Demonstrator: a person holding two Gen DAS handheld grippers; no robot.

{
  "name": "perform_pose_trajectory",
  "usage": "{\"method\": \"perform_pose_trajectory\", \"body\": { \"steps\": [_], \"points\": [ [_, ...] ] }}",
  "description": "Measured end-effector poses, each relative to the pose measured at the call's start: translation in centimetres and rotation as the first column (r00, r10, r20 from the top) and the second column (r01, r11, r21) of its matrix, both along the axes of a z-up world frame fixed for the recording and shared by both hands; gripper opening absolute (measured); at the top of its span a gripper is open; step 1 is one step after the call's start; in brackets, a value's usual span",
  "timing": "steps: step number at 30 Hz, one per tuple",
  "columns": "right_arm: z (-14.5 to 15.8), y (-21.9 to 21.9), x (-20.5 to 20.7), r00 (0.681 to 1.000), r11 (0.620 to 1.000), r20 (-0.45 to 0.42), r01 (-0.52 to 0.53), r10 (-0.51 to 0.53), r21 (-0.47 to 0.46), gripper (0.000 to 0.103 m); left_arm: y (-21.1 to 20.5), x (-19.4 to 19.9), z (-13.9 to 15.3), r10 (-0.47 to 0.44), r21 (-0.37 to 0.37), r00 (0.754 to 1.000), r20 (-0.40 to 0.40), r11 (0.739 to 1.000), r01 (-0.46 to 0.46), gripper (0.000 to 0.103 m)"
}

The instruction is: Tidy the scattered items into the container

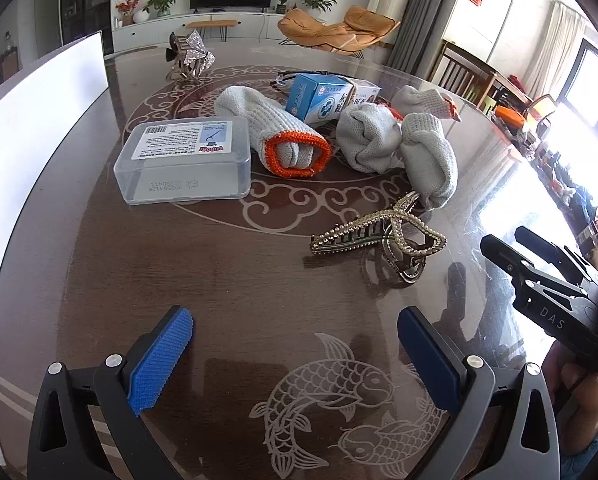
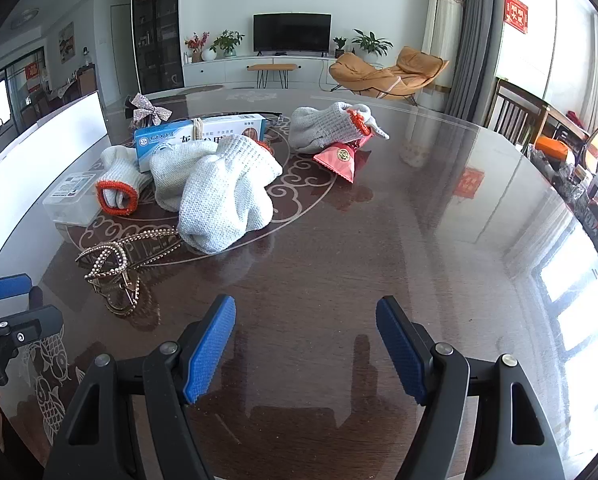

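Note:
Scattered on the dark table are a clear plastic box (image 1: 183, 160), grey knit gloves with orange cuffs (image 1: 275, 136) (image 1: 399, 144), a blue-and-white medicine box (image 1: 323, 98) and a pearl-studded hair claw (image 1: 383, 236). My left gripper (image 1: 295, 356) hovers open and empty over the table's fish pattern, short of the hair claw. My right gripper (image 2: 305, 352) is also open and empty above bare tabletop, right of the hair claw (image 2: 127, 256) and near the glove pile (image 2: 219, 184). A red pouch (image 2: 341, 160) lies under another glove (image 2: 327, 128). The white container wall (image 1: 39, 128) stands at the left.
A silver bow (image 1: 197, 54) sits at the far side of the table. Dining chairs (image 2: 511, 116) and a cluttered side counter (image 2: 579, 176) line the right. The table's right half (image 2: 439, 220) holds nothing. Each gripper shows at the edge of the other's view.

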State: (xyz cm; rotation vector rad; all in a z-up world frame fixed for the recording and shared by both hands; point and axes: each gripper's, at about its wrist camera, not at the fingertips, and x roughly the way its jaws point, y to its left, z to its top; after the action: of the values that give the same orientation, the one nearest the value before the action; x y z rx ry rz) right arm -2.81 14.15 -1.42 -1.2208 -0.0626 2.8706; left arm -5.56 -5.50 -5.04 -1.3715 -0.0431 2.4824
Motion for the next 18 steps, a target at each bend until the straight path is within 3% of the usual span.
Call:
{"method": "perform_pose_trajectory", "body": {
  "steps": [2,4,8,11,15,18],
  "points": [
    [0.1,0.1,0.1,1.000,1.000,-0.003,-0.002,0.002,-0.009,0.074,0.2,-0.8,0.0,-0.008,-0.039,1.000,0.008,0.999,0.008,0.103],
    [0.2,0.3,0.2,1.000,1.000,-0.009,-0.002,0.001,-0.021,0.074,-0.7,-1.5,0.3,0.044,-0.061,0.999,0.013,0.997,-0.043,0.103],
    [0.1,0.5,0.1,0.999,0.997,-0.002,-0.047,0.047,-0.067,0.074,-3.9,-1.6,0.8,0.124,0.046,0.992,0.026,0.991,-0.125,0.103],
    [-0.1,-0.1,-0.1,0.991,0.986,0.016,-0.134,0.136,-0.100,0.074,-5.0,-0.7,0.9,0.145,0.022,0.989,0.018,0.989,-0.145,0.103],
    [-0.5,-2.7,-0.6,0.949,0.948,0.065,-0.302,0.309,-0.104,0.074,-5.9,0.7,0.8,0.155,0.015,0.988,0.010,0.988,-0.155,0.103],
    [-0.5,-4.9,-1.3,0.917,0.911,0.069,-0.378,0.393,-0.165,0.074,-6.4,1.6,0.8,0.167,0.020,0.986,0.004,0.986,-0.167,0.103]
  ]
}}
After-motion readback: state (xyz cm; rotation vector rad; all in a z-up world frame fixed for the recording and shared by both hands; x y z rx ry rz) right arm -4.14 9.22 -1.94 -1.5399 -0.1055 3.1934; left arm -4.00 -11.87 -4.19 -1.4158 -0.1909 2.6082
